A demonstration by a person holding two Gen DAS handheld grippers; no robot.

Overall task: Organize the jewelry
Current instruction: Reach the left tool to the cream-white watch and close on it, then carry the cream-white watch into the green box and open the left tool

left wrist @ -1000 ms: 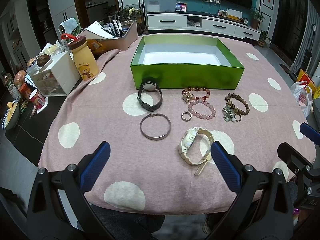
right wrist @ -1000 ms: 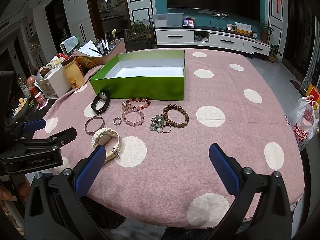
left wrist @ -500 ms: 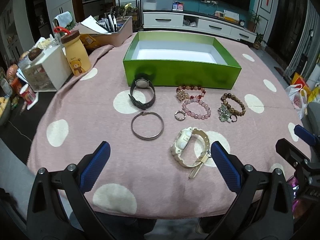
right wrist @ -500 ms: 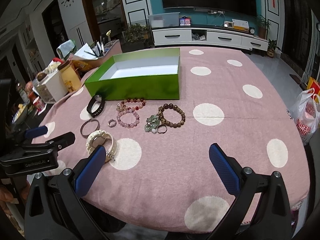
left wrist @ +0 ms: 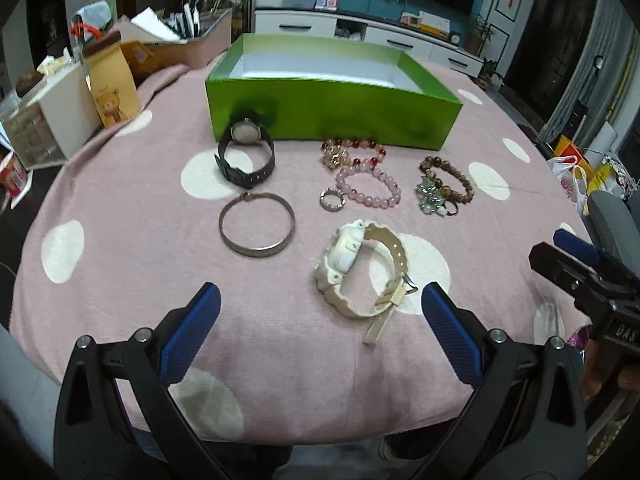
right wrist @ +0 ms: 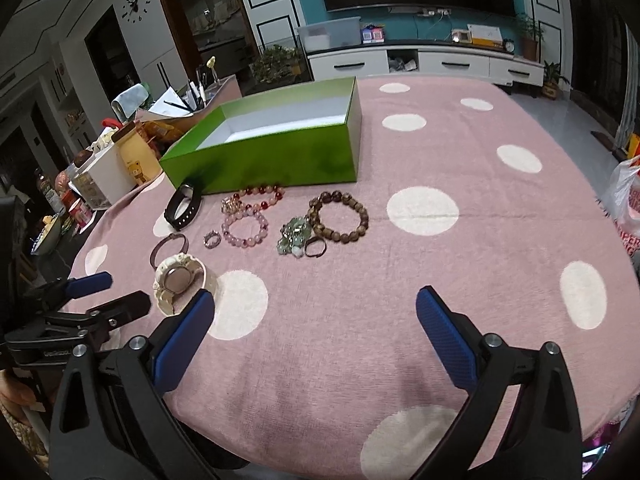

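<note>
An open green box (left wrist: 332, 110) (right wrist: 280, 156) stands at the back of the pink dotted tablecloth (left wrist: 120, 240). In front of it lie a black watch (left wrist: 245, 154), a metal bangle (left wrist: 258, 224), a small ring (left wrist: 333, 199), a red bead bracelet (left wrist: 352, 150), a pink bead bracelet (left wrist: 368, 187), a brown bead bracelet (left wrist: 446, 180) with a green charm (left wrist: 430, 200), and a cream watch (left wrist: 362, 268) (right wrist: 180, 282). My left gripper (left wrist: 318, 332) is open and empty, just short of the cream watch. My right gripper (right wrist: 314, 328) is open and empty over the near cloth.
A yellow bear bottle (left wrist: 110, 84), a white drawer box (left wrist: 44, 116) and a box of pens and papers (left wrist: 180, 40) crowd the left edge. A plastic bag (right wrist: 628, 208) hangs off the right side. The right gripper also shows in the left wrist view (left wrist: 584, 272).
Both grippers have moved forward and lower toward the jewelry. The cream watch now lies closer between my left fingers. Both stay open.
</note>
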